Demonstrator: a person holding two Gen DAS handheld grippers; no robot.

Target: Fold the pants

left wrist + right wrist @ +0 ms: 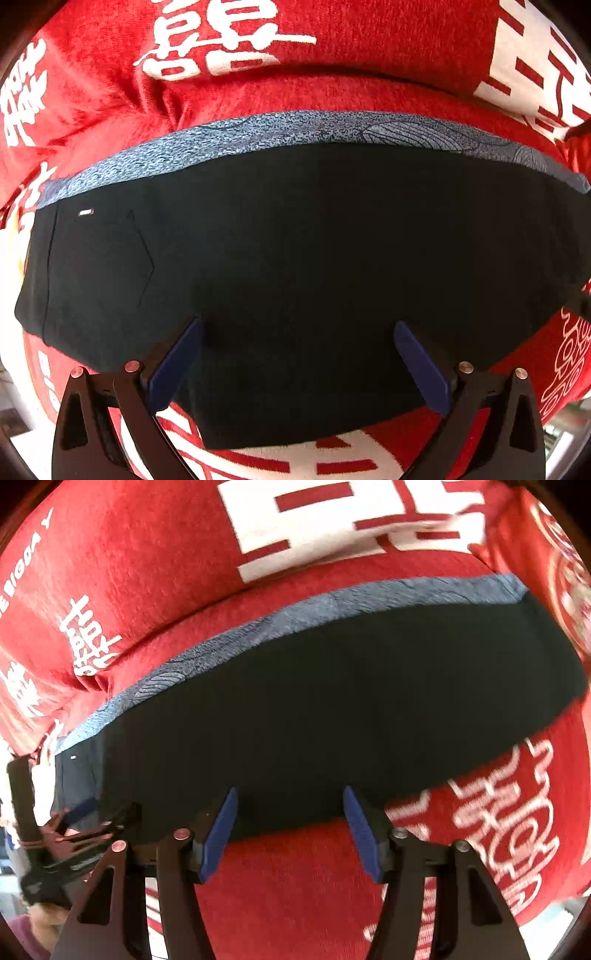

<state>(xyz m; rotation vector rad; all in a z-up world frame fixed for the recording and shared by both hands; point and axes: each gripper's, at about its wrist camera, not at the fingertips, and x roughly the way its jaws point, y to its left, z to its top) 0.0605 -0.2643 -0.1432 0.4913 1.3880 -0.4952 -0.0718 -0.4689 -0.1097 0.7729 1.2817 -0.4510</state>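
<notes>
Black pants [295, 277] lie flat and folded lengthwise on a red cloth, with a speckled blue strip [277, 129] along their far edge and a back pocket with a small white tag at the left. My left gripper [297, 325] is open, its blue pads hovering over the pants' near part. In the right wrist view the pants [332, 701] stretch from lower left to upper right. My right gripper [290, 794] is open above their near edge. The left gripper [74, 834] shows there, blurred, at the pants' left end.
A red fleece cloth [110, 92] with large white characters covers the surface under and around the pants; it also fills the right wrist view [295, 886]. It is wrinkled at the back left. A person's sleeve shows at the lower left [22, 934].
</notes>
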